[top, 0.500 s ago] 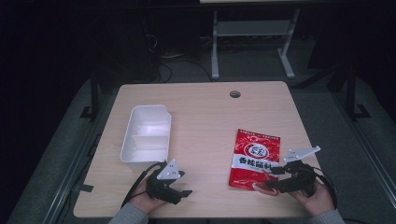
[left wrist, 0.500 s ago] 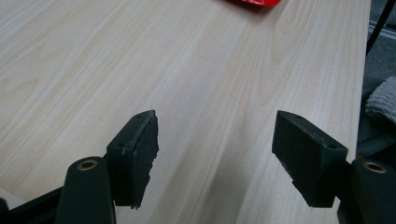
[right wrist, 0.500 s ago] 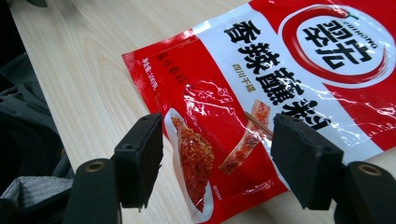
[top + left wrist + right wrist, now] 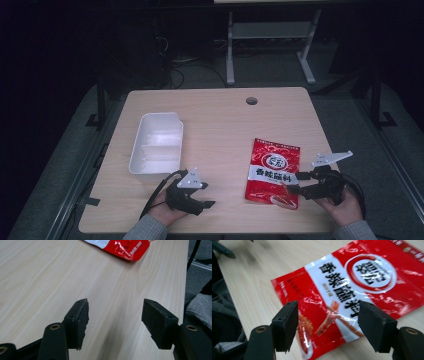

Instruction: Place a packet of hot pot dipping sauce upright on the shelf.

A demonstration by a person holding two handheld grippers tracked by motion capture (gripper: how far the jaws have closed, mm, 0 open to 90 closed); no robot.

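Observation:
A red snack packet (image 4: 274, 170) with white and black print lies flat on the wooden table (image 4: 220, 125), right of centre. My right gripper (image 4: 290, 188) is at the packet's near right corner, pointing left. In the right gripper view it (image 4: 328, 325) stands open, its pads (image 4: 287, 325) straddling the packet's (image 4: 362, 282) lower edge just above it. My left gripper (image 4: 207, 195) rests near the front edge, pointing right toward the packet. It (image 4: 115, 320) is open over bare wood, with the packet's corner (image 4: 125, 247) far ahead.
A white two-compartment tray (image 4: 155, 145) sits at the left of the table, just beyond the left hand. A round cable hole (image 4: 251, 101) is near the far edge. A metal stand (image 4: 270, 45) and cables are on the dark floor beyond.

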